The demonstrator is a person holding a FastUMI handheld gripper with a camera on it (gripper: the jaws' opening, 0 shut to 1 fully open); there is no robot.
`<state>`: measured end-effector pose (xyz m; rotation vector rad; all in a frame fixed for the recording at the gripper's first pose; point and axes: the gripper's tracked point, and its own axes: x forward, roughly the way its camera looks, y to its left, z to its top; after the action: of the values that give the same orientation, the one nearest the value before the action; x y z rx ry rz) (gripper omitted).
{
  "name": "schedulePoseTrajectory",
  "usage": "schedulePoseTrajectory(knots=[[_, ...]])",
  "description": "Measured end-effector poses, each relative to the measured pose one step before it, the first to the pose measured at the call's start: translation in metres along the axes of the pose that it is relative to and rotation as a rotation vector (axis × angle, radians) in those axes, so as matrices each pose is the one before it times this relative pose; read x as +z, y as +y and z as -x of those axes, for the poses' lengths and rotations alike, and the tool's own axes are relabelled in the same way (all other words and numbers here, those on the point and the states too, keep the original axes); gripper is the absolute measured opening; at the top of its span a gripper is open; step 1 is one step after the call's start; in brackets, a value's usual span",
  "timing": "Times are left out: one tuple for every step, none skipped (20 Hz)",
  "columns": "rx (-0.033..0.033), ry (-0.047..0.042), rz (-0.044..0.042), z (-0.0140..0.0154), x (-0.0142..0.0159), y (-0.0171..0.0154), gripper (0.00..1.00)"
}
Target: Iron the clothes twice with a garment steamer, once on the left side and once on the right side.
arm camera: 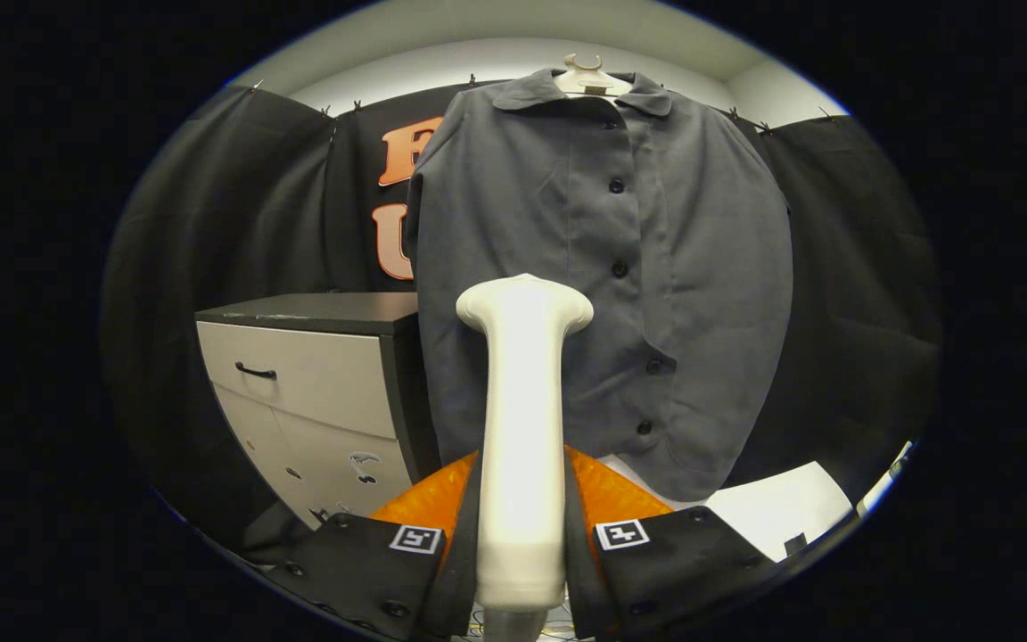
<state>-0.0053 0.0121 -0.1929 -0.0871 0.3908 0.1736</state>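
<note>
Black cloth walls [237, 223] all round, pale ceiling [513, 36] lit above. Drawer cabinet [317, 392] with dark top and dark handle; maybe a white tabletop [781, 508] opposite.

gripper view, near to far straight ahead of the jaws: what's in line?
Gripper, jaws shut on the garment steamer → steamer's head → grey shirt on its hanger → black cloth wall.

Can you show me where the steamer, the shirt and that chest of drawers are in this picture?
garment steamer [522, 428]: gripper view, middle of its handle, clamped between the two fingers.
grey shirt [701, 294]: gripper view, front panel beside the button row.
chest of drawers [308, 374]: gripper view, top drawer front.
</note>
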Motion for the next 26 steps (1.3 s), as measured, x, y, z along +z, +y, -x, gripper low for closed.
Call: schedulePoseTrajectory(knots=[[0.00040, 0.01522, 0.00080, -0.00019, -0.00666, -0.00043, 0.49], [0.00159, 0.01407, -0.00132, 0.00109, -0.00599, -0.00062, 0.49], [0.00169, 0.01249, -0.00281, 0.00045, -0.00548, 0.00027, 0.49], [0.00086, 0.00971, -0.00211, 0.00027, -0.00429, -0.00015, 0.49], [-0.00051, 0.00712, -0.00063, -0.00080, -0.00332, 0.00004, 0.49], [-0.00170, 0.00509, 0.00236, -0.00017, -0.00135, -0.00068, 0.49], [-0.00360, 0.00428, 0.00673, -0.00029, -0.00204, -0.00040, 0.49], [-0.00424, 0.00124, 0.01044, 0.00024, -0.00166, -0.00065, 0.49], [-0.00354, 0.00059, 0.01116, 0.00098, -0.00062, -0.00006, 0.49], [0.00457, -0.01129, 0.00276, 0.00356, 0.00252, 0.00066, 0.49], [0.01077, -0.02033, -0.00332, 0.00474, 0.00545, 0.00135, 0.49], [0.01387, -0.02427, 0.00242, 0.00673, 0.00726, 0.00141, 0.49], [0.00929, -0.02360, 0.01298, 0.00680, 0.00917, 0.00062, 0.49], [0.00495, -0.02417, 0.01155, 0.00833, 0.00936, -0.00133, 0.49], [0.00579, -0.01945, -0.00148, 0.00798, 0.01099, -0.00166, 0.49], [0.00476, -0.01684, -0.00942, 0.00645, 0.01191, -0.00258, 0.48], [0.00849, -0.01460, -0.02438, 0.00324, 0.00924, -0.00193, 0.48], [0.00500, -0.01776, -0.01004, 0.00538, 0.01165, -0.00511, 0.47], [-0.00006, -0.01222, 0.00444, 0.00266, 0.00953, -0.00561, 0.47], [-0.00297, -0.01042, 0.00740, 0.00324, 0.00667, -0.00736, 0.46], [-0.00295, -0.01318, -0.00017, 0.00289, 0.00634, -0.00591, 0.45], [-0.00380, -0.01588, -0.01346, 0.00061, 0.00688, -0.00302, 0.44], [-0.00826, -0.01861, -0.01702, 0.00078, 0.00747, -0.00549, 0.44], [-0.01052, -0.01811, -0.01492, 0.00037, 0.00718, -0.00619, 0.44], [-0.01129, -0.01513, -0.00795, 0.00029, 0.00777, -0.00698, 0.44], [-0.01484, -0.02365, -0.00988, 0.00071, 0.01036, -0.00802, 0.44]])
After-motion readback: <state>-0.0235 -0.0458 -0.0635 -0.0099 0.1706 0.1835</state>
